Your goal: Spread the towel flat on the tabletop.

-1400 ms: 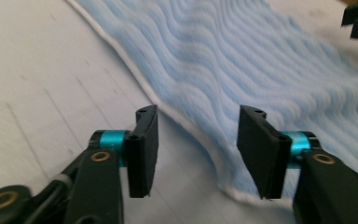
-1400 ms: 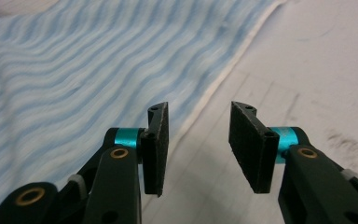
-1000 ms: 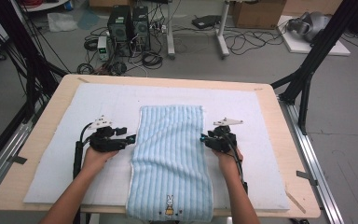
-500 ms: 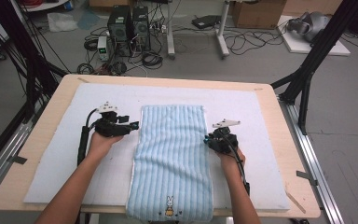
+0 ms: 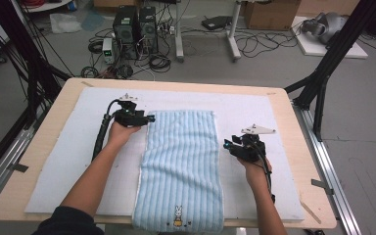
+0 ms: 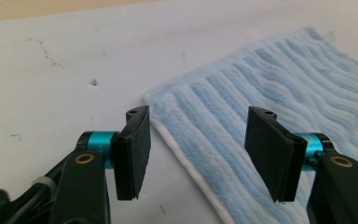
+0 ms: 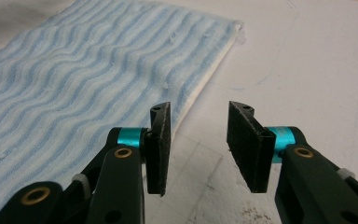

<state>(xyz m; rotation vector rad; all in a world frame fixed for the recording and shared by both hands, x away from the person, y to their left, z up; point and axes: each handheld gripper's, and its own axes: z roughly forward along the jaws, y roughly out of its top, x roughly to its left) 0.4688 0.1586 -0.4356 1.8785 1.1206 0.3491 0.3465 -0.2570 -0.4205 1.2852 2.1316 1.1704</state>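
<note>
A light blue striped towel (image 5: pixel 181 166) lies lengthwise on the mat, and its near end, with a small rabbit picture, hangs over the table's front. My left gripper (image 5: pixel 149 118) is at the towel's far left corner. In the left gripper view it (image 6: pixel 198 116) is open, with the towel's (image 6: pixel 279 79) white-trimmed edge running between the jaws, untouched. My right gripper (image 5: pixel 226 145) sits just off the towel's right edge. Its jaws (image 7: pixel 200 109) have just been opening and stand open over bare mat, with the towel (image 7: pixel 98 70) edge beside the left pad.
A white mat (image 5: pixel 274 112) covers most of the wooden table (image 5: pixel 301 147). Black frame posts (image 5: pixel 323 73) stand at the table's far corners. Computer towers (image 5: pixel 134 24) and cables lie on the floor beyond.
The left hand slid away from me along the towel's left edge to its far corner. The right gripper drew slightly right, off the towel's edge, and its jaws widened.
</note>
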